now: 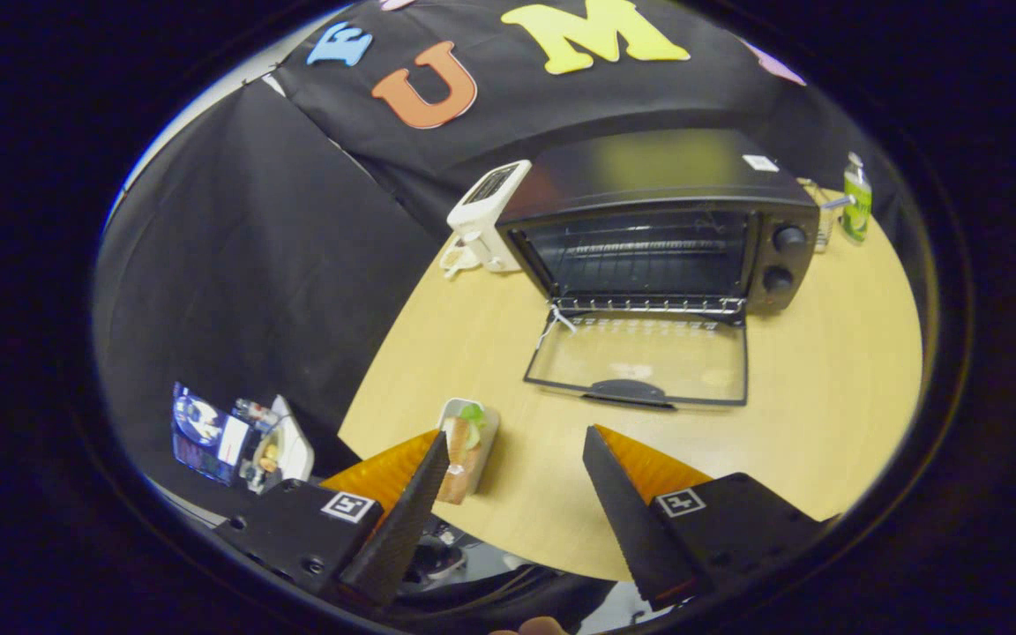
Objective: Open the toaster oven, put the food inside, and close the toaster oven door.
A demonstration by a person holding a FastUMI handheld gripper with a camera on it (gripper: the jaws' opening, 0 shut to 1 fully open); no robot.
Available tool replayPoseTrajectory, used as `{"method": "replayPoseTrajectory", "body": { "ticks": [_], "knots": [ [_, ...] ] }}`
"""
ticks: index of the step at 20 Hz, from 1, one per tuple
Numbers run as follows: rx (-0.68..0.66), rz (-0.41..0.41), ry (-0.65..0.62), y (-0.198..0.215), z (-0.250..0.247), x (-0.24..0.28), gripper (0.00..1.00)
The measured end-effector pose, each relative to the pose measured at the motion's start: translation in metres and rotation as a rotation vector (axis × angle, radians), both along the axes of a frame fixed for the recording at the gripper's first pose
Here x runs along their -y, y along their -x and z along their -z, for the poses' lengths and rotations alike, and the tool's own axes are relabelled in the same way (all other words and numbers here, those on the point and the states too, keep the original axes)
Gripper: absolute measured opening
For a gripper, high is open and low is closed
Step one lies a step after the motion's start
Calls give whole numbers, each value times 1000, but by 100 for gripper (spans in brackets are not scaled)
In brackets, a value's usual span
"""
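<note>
A black toaster oven stands at the far side of the round wooden table. Its glass door lies folded down flat on the table, and the wire rack inside shows. The food, a small white tray with pink slices and a green garnish, rests near the table's near edge, just ahead of my left finger and touching its tip in the view. My gripper hovers above the table edge, open, with nothing between the fingers.
A white appliance leans beside the oven's left wall. A green bottle and a small glass stand behind the oven on the right. Off the table to the left, low down, lie boxes and packets.
</note>
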State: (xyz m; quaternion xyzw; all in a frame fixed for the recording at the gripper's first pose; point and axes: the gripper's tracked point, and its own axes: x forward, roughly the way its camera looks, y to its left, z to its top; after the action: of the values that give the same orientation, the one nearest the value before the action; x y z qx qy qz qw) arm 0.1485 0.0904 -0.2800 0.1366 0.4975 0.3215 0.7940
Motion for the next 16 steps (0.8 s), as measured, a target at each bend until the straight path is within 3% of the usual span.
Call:
{"method": "replayPoseTrajectory", "body": {
  "ticks": [3,7,11,16],
  "knots": [
    [-156,-1,-82,16,15,-28,99],
    [-268,-35,-86,29,46,-52,97],
    [-347,-94,-91,41,72,-74,93],
    [-418,-108,-96,44,90,-91,86]
  ]
}}
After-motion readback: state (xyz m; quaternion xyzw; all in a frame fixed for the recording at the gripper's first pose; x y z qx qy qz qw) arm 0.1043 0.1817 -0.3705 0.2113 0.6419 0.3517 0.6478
